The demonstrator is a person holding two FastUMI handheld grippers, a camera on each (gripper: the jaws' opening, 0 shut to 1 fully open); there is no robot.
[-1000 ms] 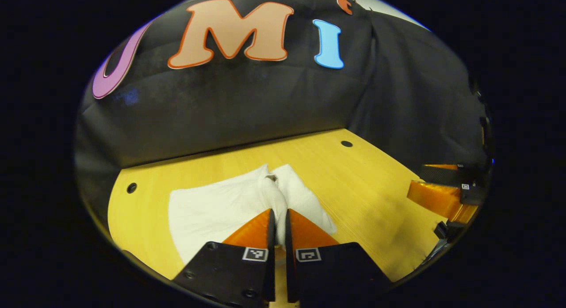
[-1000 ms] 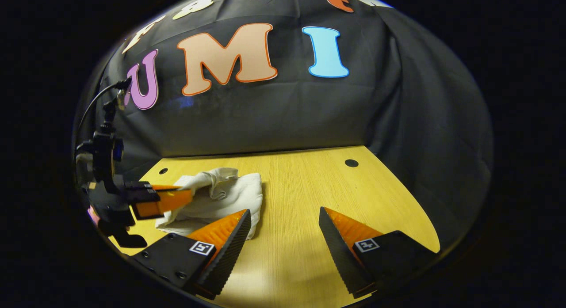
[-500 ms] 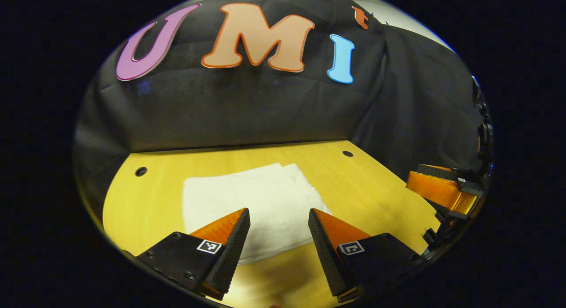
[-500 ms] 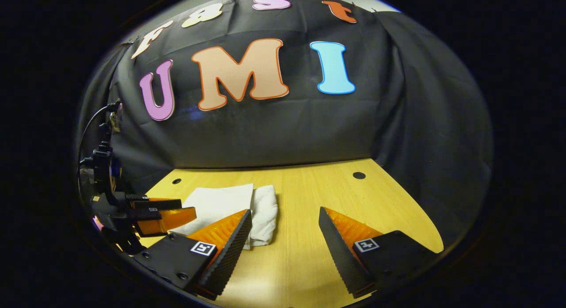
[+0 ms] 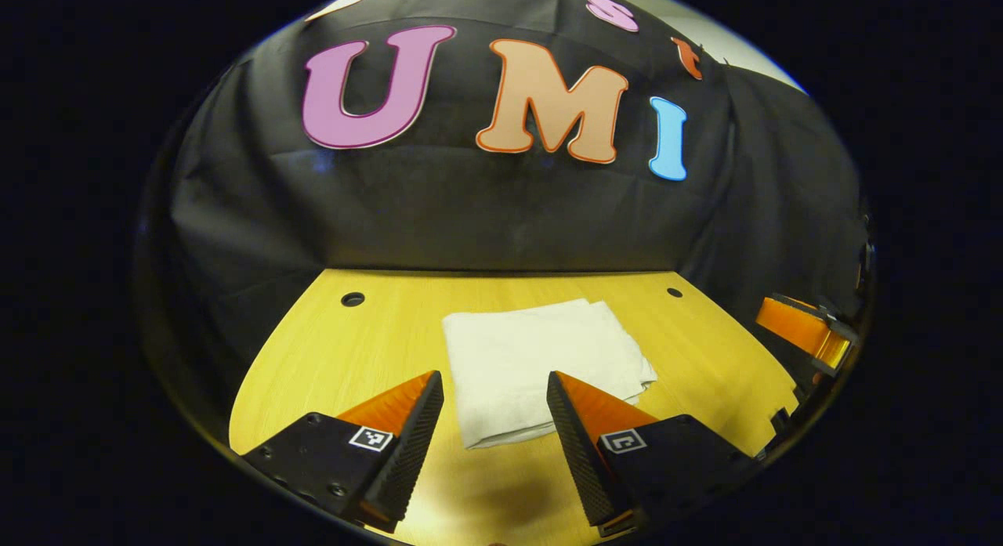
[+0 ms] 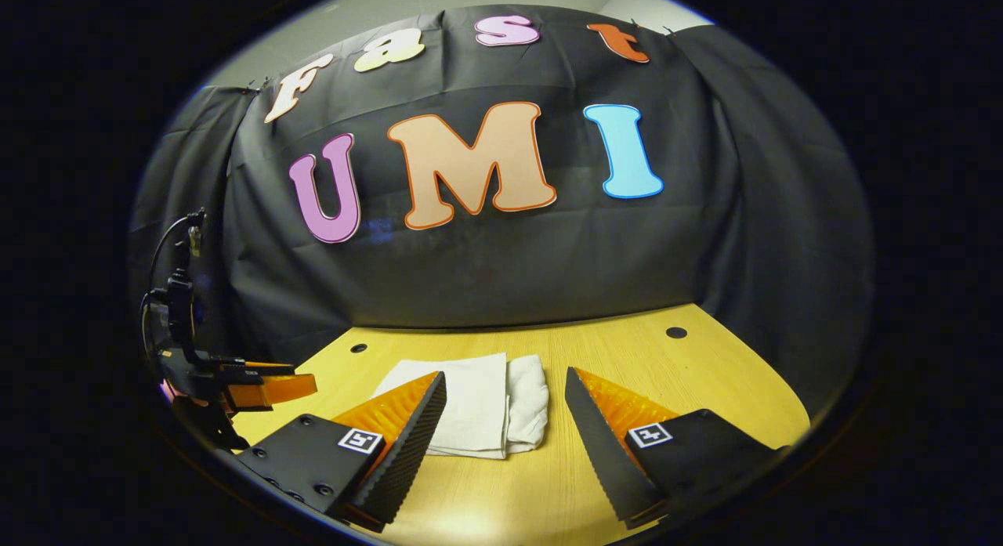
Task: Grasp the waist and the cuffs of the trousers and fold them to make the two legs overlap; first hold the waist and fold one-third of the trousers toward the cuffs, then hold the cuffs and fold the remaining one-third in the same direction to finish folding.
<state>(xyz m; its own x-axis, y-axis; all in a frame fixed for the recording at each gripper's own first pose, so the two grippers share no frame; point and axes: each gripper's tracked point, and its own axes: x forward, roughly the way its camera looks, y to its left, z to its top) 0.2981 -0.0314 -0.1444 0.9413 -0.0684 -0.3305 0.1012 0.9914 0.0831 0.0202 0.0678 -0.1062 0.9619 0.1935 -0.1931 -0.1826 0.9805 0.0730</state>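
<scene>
Two sets of tongs are mine, and both stand with fingers spread wide, gripping nothing. My left gripper [image 5: 491, 421] hangs over the near edge of the trousers [image 5: 541, 366], which lie as a compact white folded stack at centre frame on the wooden table [image 5: 329, 358]. In the right gripper view my right gripper [image 6: 505, 421] frames the same bundle, lower centre. I judge the cloth light, soft and limp, likely to sag or unfold; pinch through all layers at a folded edge. No containers are present.
</scene>
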